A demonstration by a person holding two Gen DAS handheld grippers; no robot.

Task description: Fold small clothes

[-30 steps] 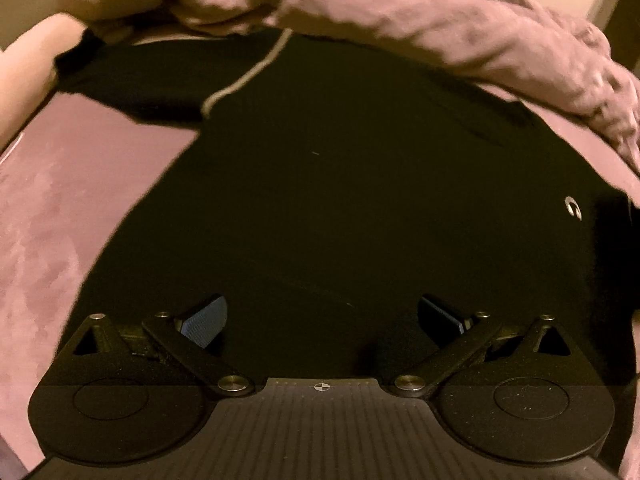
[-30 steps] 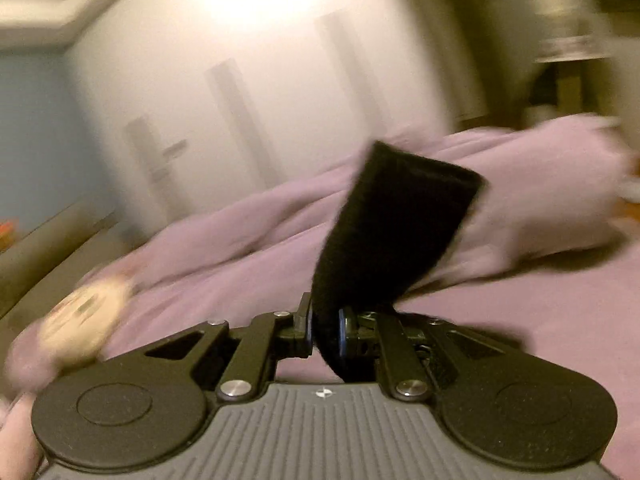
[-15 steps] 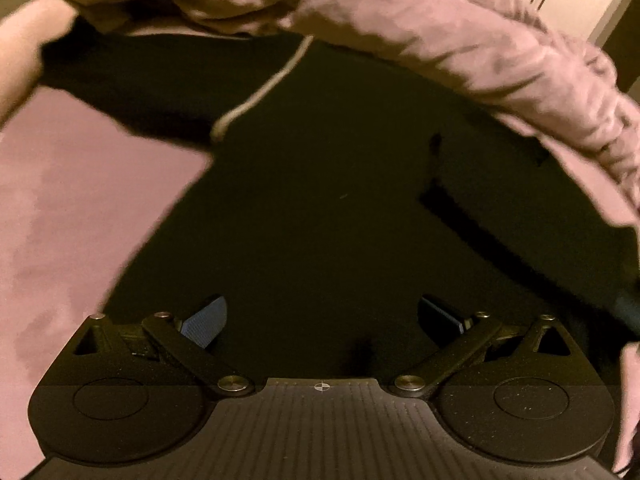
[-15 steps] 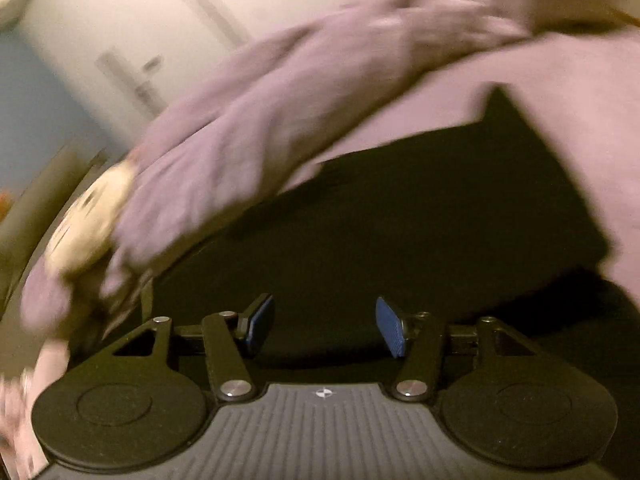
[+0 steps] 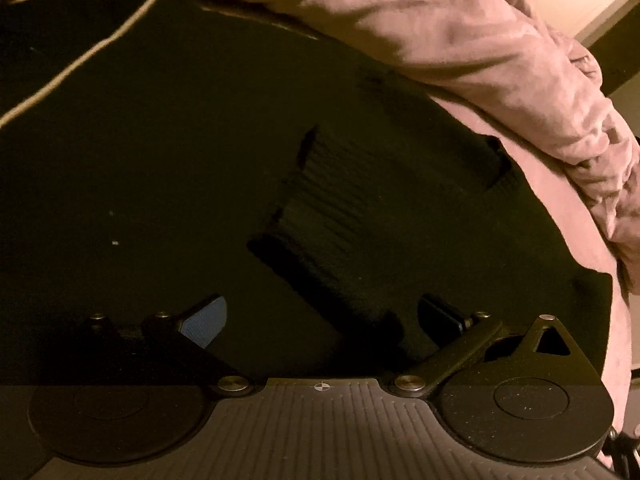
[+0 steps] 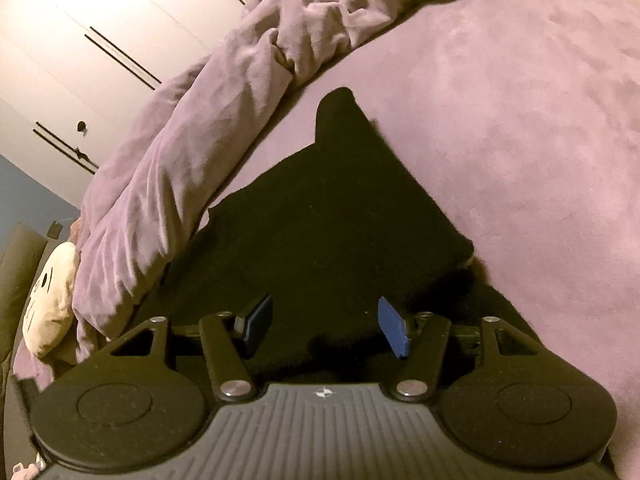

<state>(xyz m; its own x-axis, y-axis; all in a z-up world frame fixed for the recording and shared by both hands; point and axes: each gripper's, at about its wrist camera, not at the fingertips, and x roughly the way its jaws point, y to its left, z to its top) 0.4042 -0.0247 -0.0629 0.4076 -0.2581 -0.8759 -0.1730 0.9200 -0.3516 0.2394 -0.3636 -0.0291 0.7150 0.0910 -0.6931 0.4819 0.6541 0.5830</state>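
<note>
- The black hoodie lies spread on the purple bedspread, its pale drawstring running toward ten o'clock in the left wrist view.
- A ribbed cuff lies folded across the garment's body, at one o'clock from the left gripper.
- The left gripper hovers over the dark cloth, jaws spread wide with nothing pinched.
- The right gripper has its jaws parted and opening, black fabric lying beneath but not clamped.
- A crumpled purple blanket borders the garment at ten o'clock in the right wrist view, with a cream plush toy at nine o'clock.
</note>
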